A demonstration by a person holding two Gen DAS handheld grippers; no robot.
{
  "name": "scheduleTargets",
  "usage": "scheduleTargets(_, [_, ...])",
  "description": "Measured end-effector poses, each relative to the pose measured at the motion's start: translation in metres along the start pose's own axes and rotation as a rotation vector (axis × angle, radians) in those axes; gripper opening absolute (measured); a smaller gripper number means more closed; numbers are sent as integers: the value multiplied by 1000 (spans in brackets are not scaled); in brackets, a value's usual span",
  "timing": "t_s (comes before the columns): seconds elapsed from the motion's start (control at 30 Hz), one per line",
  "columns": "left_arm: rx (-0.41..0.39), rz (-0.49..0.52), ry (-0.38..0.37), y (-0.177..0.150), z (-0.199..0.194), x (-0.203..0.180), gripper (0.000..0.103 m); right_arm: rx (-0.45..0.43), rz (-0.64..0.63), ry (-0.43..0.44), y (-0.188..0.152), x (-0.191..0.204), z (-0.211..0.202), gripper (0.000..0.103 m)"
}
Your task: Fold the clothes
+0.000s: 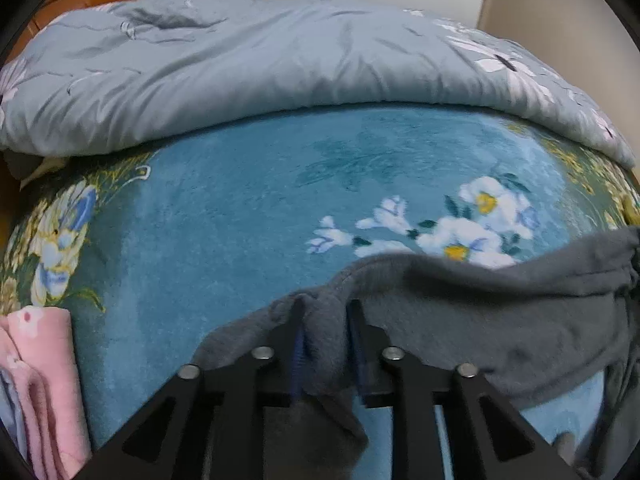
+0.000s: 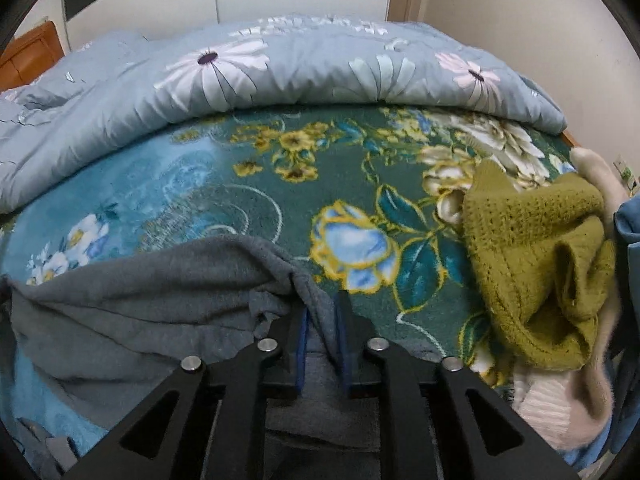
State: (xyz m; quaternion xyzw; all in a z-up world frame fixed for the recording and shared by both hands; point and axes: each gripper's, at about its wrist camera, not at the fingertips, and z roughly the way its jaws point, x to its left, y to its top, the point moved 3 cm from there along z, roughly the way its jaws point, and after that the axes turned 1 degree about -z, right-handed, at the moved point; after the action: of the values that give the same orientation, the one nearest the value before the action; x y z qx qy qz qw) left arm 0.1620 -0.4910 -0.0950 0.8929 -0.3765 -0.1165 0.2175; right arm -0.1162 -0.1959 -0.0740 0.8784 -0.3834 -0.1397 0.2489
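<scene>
While both grippers hold corners of the dark grey fleece garment [image 1: 460, 320], the fold of this piece looks barely begun. The left gripper [image 1: 326, 304] has a bunched edge of the grey cloth pinched between its two black fingers [image 1: 294, 320], and the right gripper [image 2: 322, 300] likewise pinches a gathered ridge of the same cloth between its blue-padded fingers [image 2: 344, 320]. Seen from the left wrist camera, the garment runs from the fingers toward 3 o'clock, sagging in a loose band above the teal plush blanket with white and yellow flowers [image 1: 240, 220]; from the right wrist camera it spreads toward 9 o'clock, rumpled and uneven. I judge that it is lifted or stretched between the two hands for straightening, with no clean crease made so far. At 8 o'clock in the left view a pink flower-print cloth [image 1: 44, 380] lies in neat layers, which suggests one item already folded and set aside. At 3 o'clock in the right view an olive-green knitted sweater [image 2: 536, 264] sits crumpled on top of a pale cream fuzzy garment [image 2: 560, 400], both apparently unfolded and waiting. Toward 12 o'clock a grey-blue quilt with daisy print [image 2: 280, 76] is heaped along the far side of the bed. So most of the work seems left.
</scene>
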Motion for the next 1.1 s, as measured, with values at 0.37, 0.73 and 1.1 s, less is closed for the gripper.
scheduleTargets(0.37, [29,-4,-169,-108,-71,-19,63,-97,83,191,-86,-36,-110,50])
scheduleTargets(0.73, [174,-241,-293,-142,-46,-25,54,47,469,458,-198,-47,-89,50])
scheduleTargets(1.1, [38,-398,-402,-115,-89,-12,7,-25,609,533,-180,-31,-94,10])
